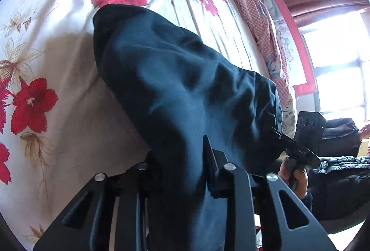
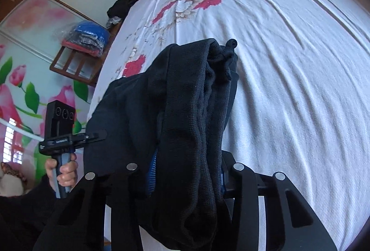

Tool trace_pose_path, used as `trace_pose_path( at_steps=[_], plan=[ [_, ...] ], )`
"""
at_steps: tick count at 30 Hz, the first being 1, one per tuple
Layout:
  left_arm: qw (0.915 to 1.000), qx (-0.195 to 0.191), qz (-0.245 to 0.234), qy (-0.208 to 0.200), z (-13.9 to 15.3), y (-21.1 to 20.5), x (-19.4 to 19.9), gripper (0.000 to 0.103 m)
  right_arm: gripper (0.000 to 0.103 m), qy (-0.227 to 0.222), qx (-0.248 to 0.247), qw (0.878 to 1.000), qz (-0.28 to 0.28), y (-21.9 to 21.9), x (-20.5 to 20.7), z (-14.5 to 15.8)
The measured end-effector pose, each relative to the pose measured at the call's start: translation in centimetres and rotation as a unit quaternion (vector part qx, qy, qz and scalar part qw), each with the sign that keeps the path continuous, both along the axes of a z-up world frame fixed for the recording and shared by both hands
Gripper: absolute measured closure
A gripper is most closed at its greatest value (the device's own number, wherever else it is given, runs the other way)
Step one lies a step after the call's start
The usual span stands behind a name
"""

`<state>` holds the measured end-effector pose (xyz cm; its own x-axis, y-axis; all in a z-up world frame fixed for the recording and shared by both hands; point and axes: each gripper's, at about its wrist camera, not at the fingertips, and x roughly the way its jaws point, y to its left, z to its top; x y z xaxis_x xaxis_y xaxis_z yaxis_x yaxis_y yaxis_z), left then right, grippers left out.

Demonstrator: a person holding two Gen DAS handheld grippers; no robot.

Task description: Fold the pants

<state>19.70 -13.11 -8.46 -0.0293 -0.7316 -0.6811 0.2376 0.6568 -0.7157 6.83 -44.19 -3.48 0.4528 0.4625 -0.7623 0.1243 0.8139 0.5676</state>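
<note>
Here we have the dark pants point(image 1: 175, 79) bunched between us, soft and heavily creased, lifted over the flowered bed sheet point(image 1: 46, 47). Our left hand-held gripper point(image 1: 182, 158) is clamped on smooth cloth; our right hand-held gripper point(image 2: 185, 172) is clamped on the ribbed knit waistband point(image 2: 185, 93), its knotted drawstring point(image 2: 227, 54) just ahead.

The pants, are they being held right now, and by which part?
Yes. The left gripper grips the pants at a fabric edge; the right gripper grips the ribbed waistband.
</note>
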Motion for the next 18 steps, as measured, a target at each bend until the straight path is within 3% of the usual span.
trace_pose_path(
  at_steps=[6,10,18],
  plan=[
    [0.9996,0.007,-0.018,-0.019,1.8,-0.7,-0.4,0.082,0.064,-0.025,0.011,1.000,0.006,0.7,-0.6,1.6],
    [0.9994,-0.008,-0.020,-0.029,3.7,0.1,-0.9,0.083,0.065,-0.043,0.009,0.999,0.018,2.1,-1.1,3.5],
    [0.9969,0.011,-0.015,-0.076,8.6,6.0,-3.2,0.082,0.065,-0.074,0.011,0.995,0.061,6.8,-1.8,6.9]
  ],
)
